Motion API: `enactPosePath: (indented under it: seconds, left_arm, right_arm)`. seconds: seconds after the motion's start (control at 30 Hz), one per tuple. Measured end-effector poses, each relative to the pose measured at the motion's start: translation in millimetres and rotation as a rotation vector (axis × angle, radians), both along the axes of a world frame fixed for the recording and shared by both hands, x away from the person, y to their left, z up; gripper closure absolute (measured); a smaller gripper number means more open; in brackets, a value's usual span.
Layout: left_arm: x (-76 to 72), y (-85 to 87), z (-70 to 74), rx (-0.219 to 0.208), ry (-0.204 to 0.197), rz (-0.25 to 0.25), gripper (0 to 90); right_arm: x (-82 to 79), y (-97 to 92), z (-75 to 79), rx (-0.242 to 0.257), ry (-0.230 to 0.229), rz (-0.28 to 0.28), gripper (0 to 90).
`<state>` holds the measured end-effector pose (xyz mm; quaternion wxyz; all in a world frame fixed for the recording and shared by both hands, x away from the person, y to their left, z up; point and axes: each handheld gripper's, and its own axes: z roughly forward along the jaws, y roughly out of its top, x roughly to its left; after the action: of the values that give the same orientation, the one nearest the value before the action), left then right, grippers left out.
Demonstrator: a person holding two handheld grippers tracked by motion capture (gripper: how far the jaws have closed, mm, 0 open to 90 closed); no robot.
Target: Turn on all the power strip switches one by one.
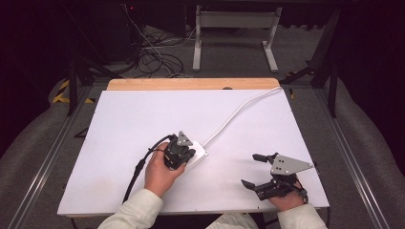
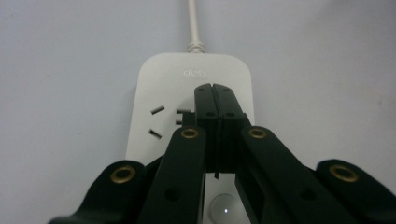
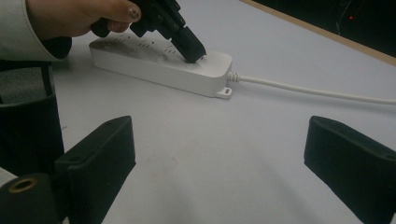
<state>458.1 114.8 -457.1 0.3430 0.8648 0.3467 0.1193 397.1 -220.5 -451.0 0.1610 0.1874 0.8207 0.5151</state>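
Note:
A white power strip (image 1: 199,154) lies near the middle of the white table top (image 1: 143,124), and its white cable (image 1: 239,110) runs off to the far right edge. My left gripper (image 1: 185,157) is shut with nothing between its jaws. Its tips (image 2: 215,91) rest on the top face of the power strip (image 2: 187,79), beside a socket and close to the cable (image 2: 193,23) end. In the right gripper view the left gripper (image 3: 194,53) points down onto the power strip (image 3: 159,70). My right gripper (image 1: 252,170) is held open near the front right, its jaws (image 3: 222,140) wide apart over bare table.
A round switch (image 2: 225,210) sits on the strip behind the left jaws. The table's wooden far edge (image 1: 191,84) borders the white top. Beyond it are floor cables (image 1: 153,57) and a white desk frame (image 1: 236,28).

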Motion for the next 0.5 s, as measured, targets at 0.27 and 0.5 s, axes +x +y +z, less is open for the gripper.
enactPosePath:
  seconds: [0.27,0.5]
  left_arm:
    - [-0.4,1.1,-0.8,-0.003,-0.009,-0.007,90.0]
    - [-2.9,-1.4,-0.9,0.019,-0.031,-0.01,90.0]
  right_arm:
    - [0.6,0.6,-0.3,-0.001,0.003,0.001,9.4]
    - [0.7,1.1,-0.7,-0.002,0.005,0.001,9.4]
